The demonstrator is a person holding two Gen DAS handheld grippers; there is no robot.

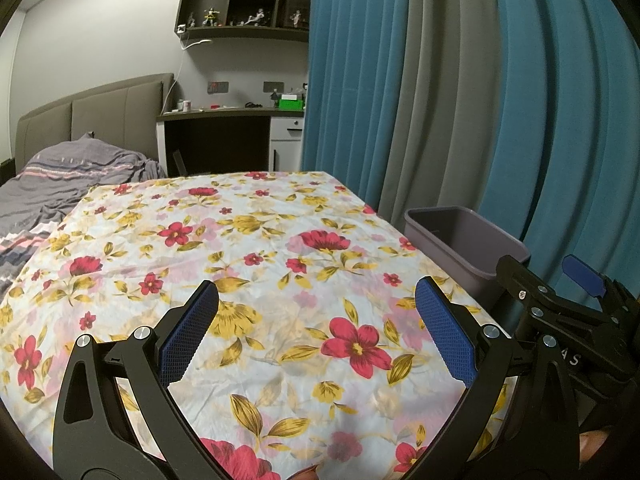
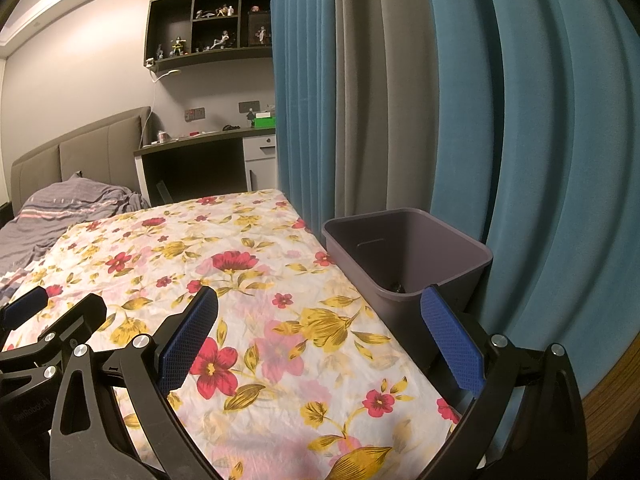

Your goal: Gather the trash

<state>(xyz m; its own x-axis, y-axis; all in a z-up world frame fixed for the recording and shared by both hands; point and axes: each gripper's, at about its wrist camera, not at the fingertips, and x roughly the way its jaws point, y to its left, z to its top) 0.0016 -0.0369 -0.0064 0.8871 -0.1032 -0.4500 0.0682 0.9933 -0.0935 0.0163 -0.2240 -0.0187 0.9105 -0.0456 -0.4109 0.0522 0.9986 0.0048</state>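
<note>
A grey plastic bin (image 2: 440, 256) stands against the right edge of the table with the floral cloth (image 2: 248, 264); something small and dark (image 2: 398, 289) lies at its bottom. In the left wrist view the same bin (image 1: 472, 240) shows at the far right. My left gripper (image 1: 316, 304) hovers open over the cloth, nothing between its blue pads. My right gripper (image 2: 320, 312) is open too, its right finger in front of the bin's near corner. Each gripper appears in the other's view: the right gripper (image 1: 560, 304) and the left gripper (image 2: 44, 320). No loose trash shows on the cloth.
Blue and grey curtains (image 2: 400, 100) hang right behind the bin. A bed with a grey duvet (image 1: 60, 184) lies to the left. A desk (image 1: 224, 120) with small items and a wall shelf (image 1: 248, 0) of figurines are at the back.
</note>
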